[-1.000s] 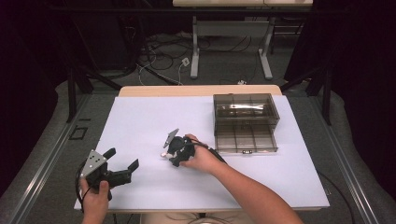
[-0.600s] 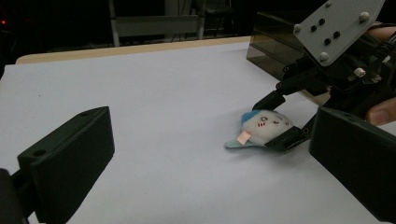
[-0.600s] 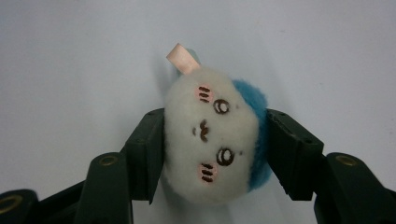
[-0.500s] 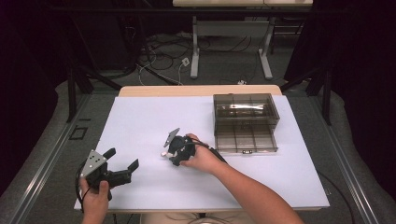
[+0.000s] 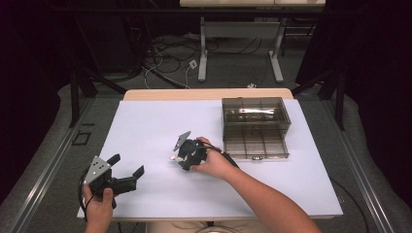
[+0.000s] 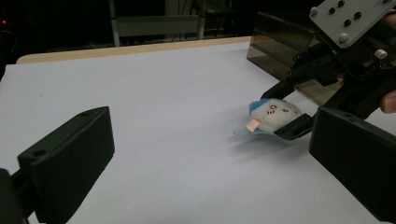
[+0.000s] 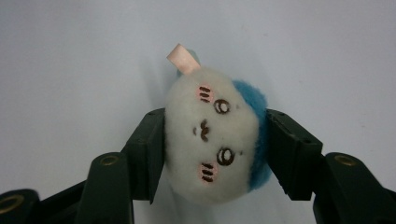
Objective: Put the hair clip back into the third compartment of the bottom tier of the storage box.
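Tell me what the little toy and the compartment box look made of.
Plush toy: soft fuzzy fabric, white with a blue patch, stitched face, small pink tag; its sides dent under the right hand-held gripper. Box: probably smoky translucent hard plastic, glossy, since its dividers show through.

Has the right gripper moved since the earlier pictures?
No. In the high view the right gripper sits at the same spot left of the brown box, shut on the plush toy on the table.
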Demonstrator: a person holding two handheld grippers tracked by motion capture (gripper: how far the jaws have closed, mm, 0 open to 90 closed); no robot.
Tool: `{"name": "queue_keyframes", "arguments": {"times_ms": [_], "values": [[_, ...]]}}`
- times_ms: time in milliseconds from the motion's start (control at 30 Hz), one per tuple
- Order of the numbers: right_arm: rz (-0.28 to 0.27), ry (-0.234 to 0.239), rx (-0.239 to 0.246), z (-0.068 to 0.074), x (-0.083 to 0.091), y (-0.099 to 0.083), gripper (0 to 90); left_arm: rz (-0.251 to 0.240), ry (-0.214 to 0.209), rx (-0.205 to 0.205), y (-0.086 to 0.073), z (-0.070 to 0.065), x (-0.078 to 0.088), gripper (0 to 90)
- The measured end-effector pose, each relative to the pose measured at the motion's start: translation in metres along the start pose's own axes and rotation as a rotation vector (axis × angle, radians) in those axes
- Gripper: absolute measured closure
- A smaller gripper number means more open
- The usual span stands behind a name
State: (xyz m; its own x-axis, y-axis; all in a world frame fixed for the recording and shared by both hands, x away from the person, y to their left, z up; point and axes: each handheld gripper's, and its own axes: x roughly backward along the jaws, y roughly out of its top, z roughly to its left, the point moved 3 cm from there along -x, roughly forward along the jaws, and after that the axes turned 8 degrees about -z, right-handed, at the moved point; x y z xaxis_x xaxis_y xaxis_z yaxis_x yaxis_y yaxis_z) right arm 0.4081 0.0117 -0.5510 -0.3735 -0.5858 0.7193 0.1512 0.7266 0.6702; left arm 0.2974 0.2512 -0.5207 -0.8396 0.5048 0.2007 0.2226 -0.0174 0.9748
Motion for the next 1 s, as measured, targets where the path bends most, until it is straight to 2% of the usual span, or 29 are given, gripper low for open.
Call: {"name": "queue_keyframes", "arguments": {"times_ms": [400, 533, 1000], "values": [[-0.01, -0.011, -0.002, -0.012, 0.016, -0.007, 42.9, 0.003, 0.0, 0.001, 0.0, 0.0, 0.0, 0.4], [-0.017, -0.017, -0.019, -0.017, 0.023, -0.01, 43.0, 0.003, -0.001, 0.006, -0.001, 0.0, -0.001, 0.4], [-0.03, -0.058, -0.042, -0.034, 0.046, -0.025, 43.1, 0.005, 0.0, 0.012, -0.001, 0.0, -0.001, 0.4]]}}
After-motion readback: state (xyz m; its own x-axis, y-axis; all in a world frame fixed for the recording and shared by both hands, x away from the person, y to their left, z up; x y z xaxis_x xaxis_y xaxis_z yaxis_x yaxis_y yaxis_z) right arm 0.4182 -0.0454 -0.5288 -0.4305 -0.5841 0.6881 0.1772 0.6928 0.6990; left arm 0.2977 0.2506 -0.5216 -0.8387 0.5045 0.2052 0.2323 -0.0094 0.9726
